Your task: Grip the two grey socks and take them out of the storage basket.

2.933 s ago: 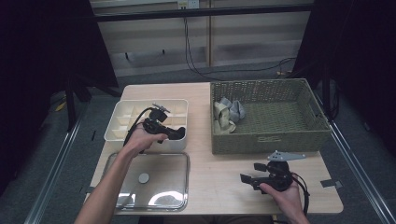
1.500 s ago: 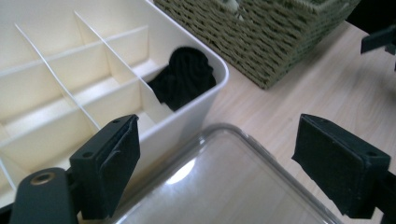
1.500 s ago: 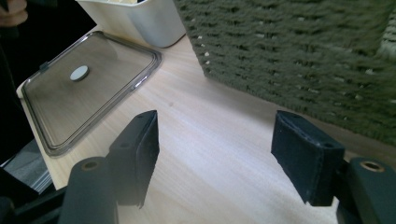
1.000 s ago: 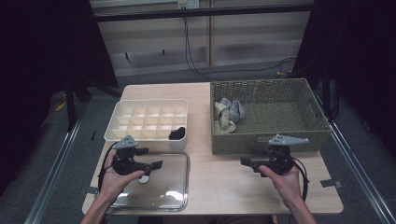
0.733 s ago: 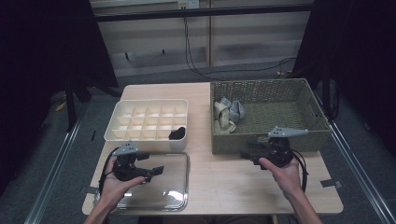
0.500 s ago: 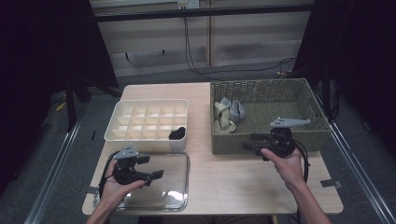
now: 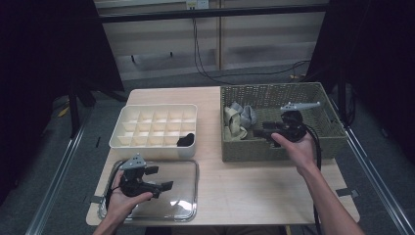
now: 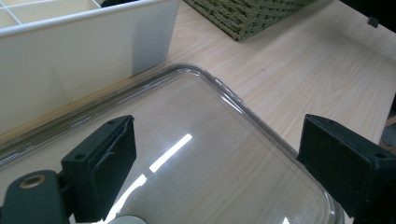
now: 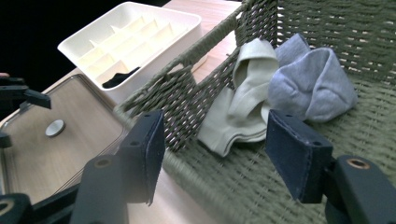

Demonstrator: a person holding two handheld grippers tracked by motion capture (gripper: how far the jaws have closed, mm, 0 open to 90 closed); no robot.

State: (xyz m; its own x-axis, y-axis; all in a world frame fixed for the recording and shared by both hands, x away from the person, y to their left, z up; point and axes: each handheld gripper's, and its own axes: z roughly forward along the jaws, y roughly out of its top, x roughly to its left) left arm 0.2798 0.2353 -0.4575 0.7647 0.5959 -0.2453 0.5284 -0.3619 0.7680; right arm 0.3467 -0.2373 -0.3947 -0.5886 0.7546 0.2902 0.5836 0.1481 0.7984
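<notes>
My right gripper [image 7: 259,131] hovers over the front wall of the green wicker basket [image 7: 274,147], pointing left at a cream sock [image 9: 243,102] and a grey sock [image 9: 313,84] lying inside. Its jaws have just been closing a little and stand open with nothing between them [image 9: 215,135]. My left gripper [image 7: 161,177] is open low over the clear lid [image 8: 201,140], empty. A white compartment tray [image 7: 156,125] holds a black sock [image 7: 186,140] in its front right cell.
The lid [image 7: 181,196] lies flat at the table's front left and has a small round knob [image 9: 55,127]. The tray stands just behind it, and the basket fills the right back of the wooden table [image 7: 254,181].
My right gripper has risen from the table in front of the basket and moved forward over the basket's front wall. The left gripper has stayed over the lid.
</notes>
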